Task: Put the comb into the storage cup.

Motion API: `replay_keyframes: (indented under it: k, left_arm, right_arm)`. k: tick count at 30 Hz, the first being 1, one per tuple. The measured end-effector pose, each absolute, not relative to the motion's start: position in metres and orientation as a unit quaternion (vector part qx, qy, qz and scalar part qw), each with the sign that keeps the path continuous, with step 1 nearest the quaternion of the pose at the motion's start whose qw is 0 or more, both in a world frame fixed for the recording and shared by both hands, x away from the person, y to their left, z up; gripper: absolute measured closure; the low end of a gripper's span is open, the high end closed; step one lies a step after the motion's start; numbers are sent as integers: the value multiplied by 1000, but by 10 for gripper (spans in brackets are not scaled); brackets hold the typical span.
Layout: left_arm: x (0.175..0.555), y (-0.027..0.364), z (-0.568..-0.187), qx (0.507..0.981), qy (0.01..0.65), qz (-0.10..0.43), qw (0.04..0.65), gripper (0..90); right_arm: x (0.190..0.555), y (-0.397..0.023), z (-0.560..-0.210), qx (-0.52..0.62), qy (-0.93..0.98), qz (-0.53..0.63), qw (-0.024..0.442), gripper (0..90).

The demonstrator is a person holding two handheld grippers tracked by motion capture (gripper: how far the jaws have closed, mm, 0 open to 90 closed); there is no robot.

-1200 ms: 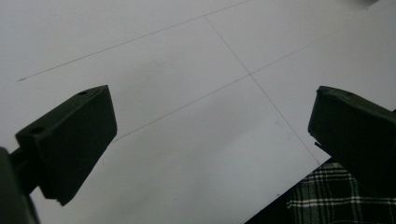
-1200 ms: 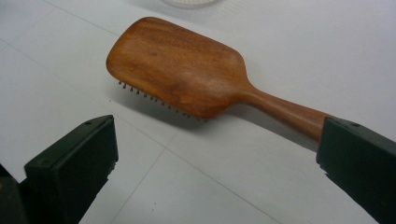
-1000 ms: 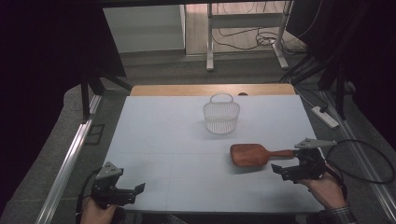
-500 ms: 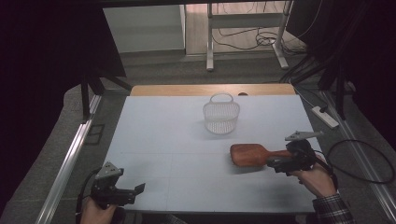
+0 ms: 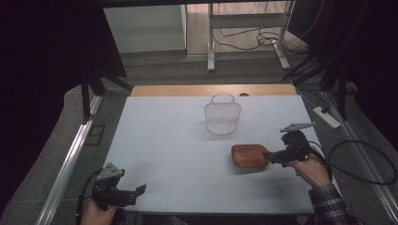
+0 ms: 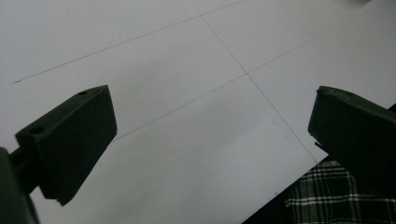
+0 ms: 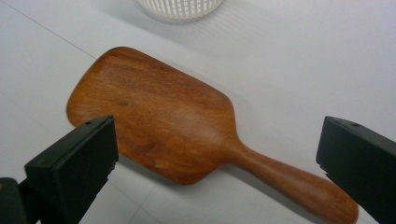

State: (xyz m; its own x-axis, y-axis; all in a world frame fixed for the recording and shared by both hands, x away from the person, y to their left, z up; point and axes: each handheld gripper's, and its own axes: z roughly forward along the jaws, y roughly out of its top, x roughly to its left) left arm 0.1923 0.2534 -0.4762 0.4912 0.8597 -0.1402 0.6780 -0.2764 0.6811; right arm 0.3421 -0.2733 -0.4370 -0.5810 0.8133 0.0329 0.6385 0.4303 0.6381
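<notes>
Lab or test room: bare white table (image 5: 187, 154) with thin grid lines, metal rail (image 5: 65, 168) beside it, loose cables (image 5: 244, 42) (floor behind), power strip (image 5: 325, 117).

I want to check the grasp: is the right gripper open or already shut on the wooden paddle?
Open. In the right gripper view the right gripper holds its jaws wide apart over the wooden paddle, which lies flat on the table.

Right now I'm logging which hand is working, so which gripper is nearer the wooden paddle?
Right. The right gripper is over the wooden paddle's handle, jaws open around it. The left gripper sits open at the table's near left corner, far from it.
</notes>
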Motion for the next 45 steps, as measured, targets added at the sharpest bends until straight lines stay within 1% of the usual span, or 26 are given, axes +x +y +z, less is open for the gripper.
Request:
replay_keyframes:
  k: [5,14,29,31,33,34,37,38,41,45]
  left_arm:
    - [192,254,-476,789,487,128,353,15]
    - [192,254,-476,787,487,128,356,15]
    - [192,255,-476,786,487,126,359,14]
    - [192,255,-476,786,487,126,359,14]
    - [192,255,-476,786,487,126,358,14]
    - [192,255,-476,786,487,126,358,14]
    - [192,255,-476,787,486,126,358,15]
    - [192,255,-476,787,486,126,358,15]
    - [192,255,-476,787,485,125,359,15]
    - [192,255,-476,788,485,125,358,15]
  right_arm:
    - [352,-268,-439,441,834,298,144,0]
    - [370,-261,-439,459,830,292,123,0]
    - [396,-248,-441,460,837,268,125,0]
    - [399,-246,-442,461,837,268,125,29]
    - [402,-245,-444,456,840,264,127,104]
    - [402,-245,-444,456,840,264,127,104]
    - [404,-244,-446,450,845,262,123,263]
    - [404,-244,-446,449,846,261,122,344]
    - [407,-245,-445,447,847,261,119,467]
    - [411,-249,-444,445,846,270,112,596]
